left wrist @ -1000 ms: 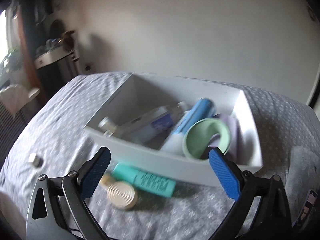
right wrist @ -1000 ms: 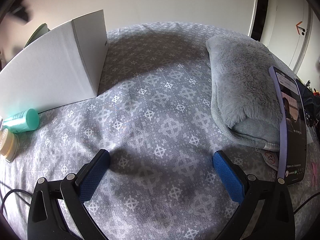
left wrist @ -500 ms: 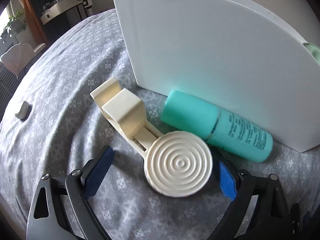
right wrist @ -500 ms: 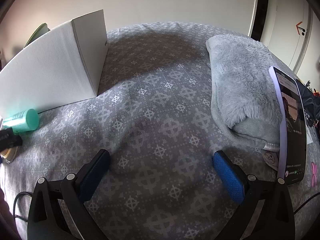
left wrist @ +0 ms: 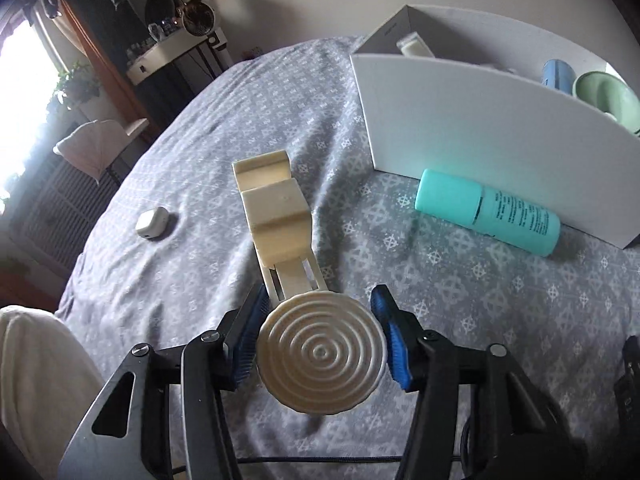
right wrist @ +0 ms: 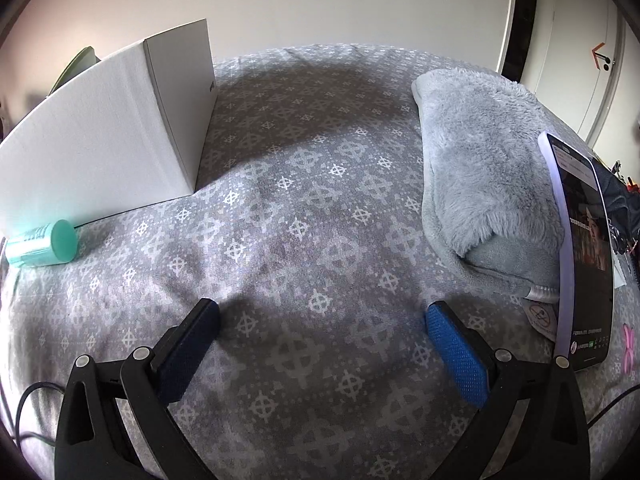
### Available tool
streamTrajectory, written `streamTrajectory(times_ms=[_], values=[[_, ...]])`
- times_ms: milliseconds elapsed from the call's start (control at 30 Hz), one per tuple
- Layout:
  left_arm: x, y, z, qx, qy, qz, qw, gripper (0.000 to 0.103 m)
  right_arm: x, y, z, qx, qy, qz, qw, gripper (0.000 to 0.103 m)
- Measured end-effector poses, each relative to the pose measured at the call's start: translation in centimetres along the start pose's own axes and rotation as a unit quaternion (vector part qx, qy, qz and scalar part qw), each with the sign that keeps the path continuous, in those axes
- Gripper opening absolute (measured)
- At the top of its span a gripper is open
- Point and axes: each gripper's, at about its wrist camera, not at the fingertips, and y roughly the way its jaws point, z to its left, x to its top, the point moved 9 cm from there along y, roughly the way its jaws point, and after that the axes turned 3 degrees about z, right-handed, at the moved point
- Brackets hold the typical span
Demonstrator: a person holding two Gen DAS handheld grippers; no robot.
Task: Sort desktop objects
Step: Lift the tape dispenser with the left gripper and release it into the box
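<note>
My left gripper [left wrist: 320, 340] is shut on the round ribbed base of a cream phone stand [left wrist: 280, 216] and holds it lifted above the bed cover. A teal bottle [left wrist: 488, 213] lies on its side against the white box [left wrist: 480, 132], which holds a blue tube [left wrist: 557, 75], a green cup [left wrist: 604, 96] and a white bottle [left wrist: 414, 46]. My right gripper [right wrist: 322, 332] is open and empty over the patterned cover. The teal bottle [right wrist: 44, 245] and the box [right wrist: 104, 136] show at its left.
A small white earbud case [left wrist: 152, 222] lies on the cover at the left. A grey fluffy pouch [right wrist: 484, 196] and a phone with a lit screen [right wrist: 582, 256] lie at the right. Furniture stands beyond the bed's left edge.
My left gripper has closed on the stand's round base and lifted it, pulling back from the box. The right gripper has not moved.
</note>
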Motion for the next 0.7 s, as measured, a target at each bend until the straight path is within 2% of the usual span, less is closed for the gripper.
streamTrajectory(times_ms=[133, 233, 400, 500, 600, 700], values=[[1.8, -4.4, -0.2, 0.011, 0.022, -0.048, 0.9986, 0.052, 0.0, 0.0, 0.0, 0.0, 0.0, 0.0, 1.0, 0.103], [5.7, -7.4, -1.5, -0.003, 0.044, -0.1, 0.994, 0.052, 0.0, 0.0, 0.0, 0.0, 0.0, 0.0, 1.0, 0.103], [13.0, -9.5, -7.3, -0.074, 0.091, -0.157, 0.9806, 0.052, 0.0, 0.0, 0.0, 0.0, 0.0, 0.0, 1.0, 0.103], [16.0, -8.3, -11.2, -0.116, 0.121, -0.155, 0.9737, 0.052, 0.0, 0.0, 0.0, 0.0, 0.0, 0.0, 1.0, 0.103], [16.8, -6.5, -14.3, -0.151, 0.136, -0.134, 0.9699, 0.052, 0.0, 0.0, 0.0, 0.0, 0.0, 0.0, 1.0, 0.103], [16.4, -4.3, -15.4, -0.187, 0.129, -0.107, 0.9679, 0.052, 0.0, 0.0, 0.0, 0.0, 0.0, 0.0, 1.0, 0.103]])
